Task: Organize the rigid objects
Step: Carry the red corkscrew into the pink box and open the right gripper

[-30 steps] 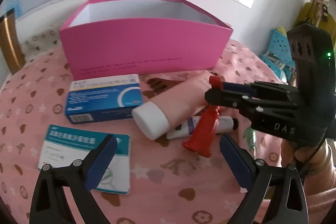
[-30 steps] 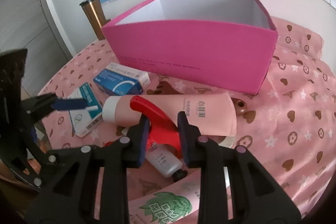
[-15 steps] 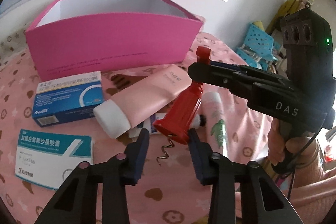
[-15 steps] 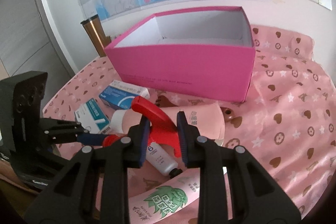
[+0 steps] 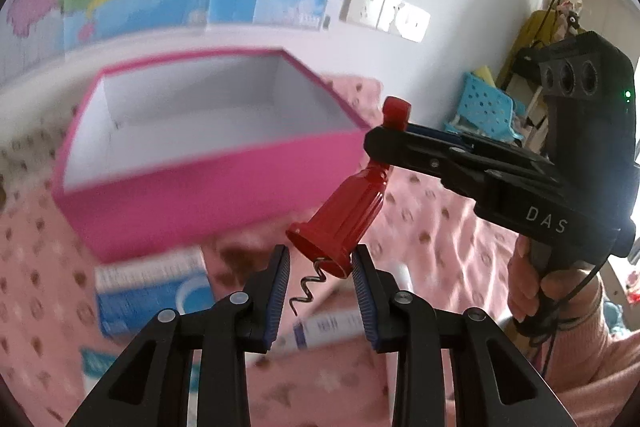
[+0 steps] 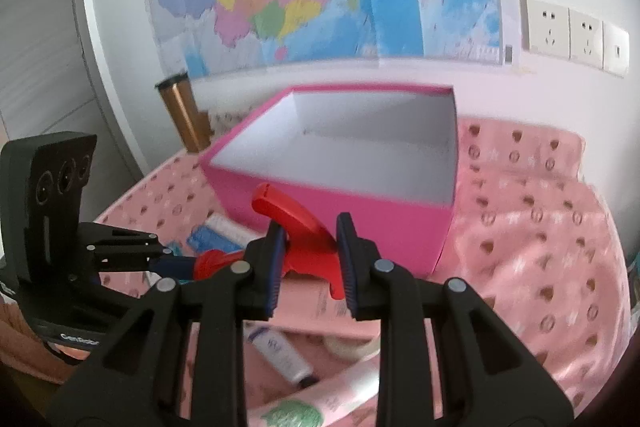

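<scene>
Red plastic, the corkscrew (image 5: 344,223) hangs in the air between both tools: the right gripper (image 6: 308,259) is clamped on its handle, the left gripper (image 5: 322,279) is closed on its flared base with the metal spiral poking out below. The pink box (image 6: 360,187) sits just beyond and below the right gripper, so carrying forward over its near wall with both grips firm should keep the corkscrew level before letting go

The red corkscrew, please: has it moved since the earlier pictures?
Yes. The corkscrew has risen off the tablecloth; it now hangs level with the pink box, one hand-held gripper shut on its bell.
</scene>
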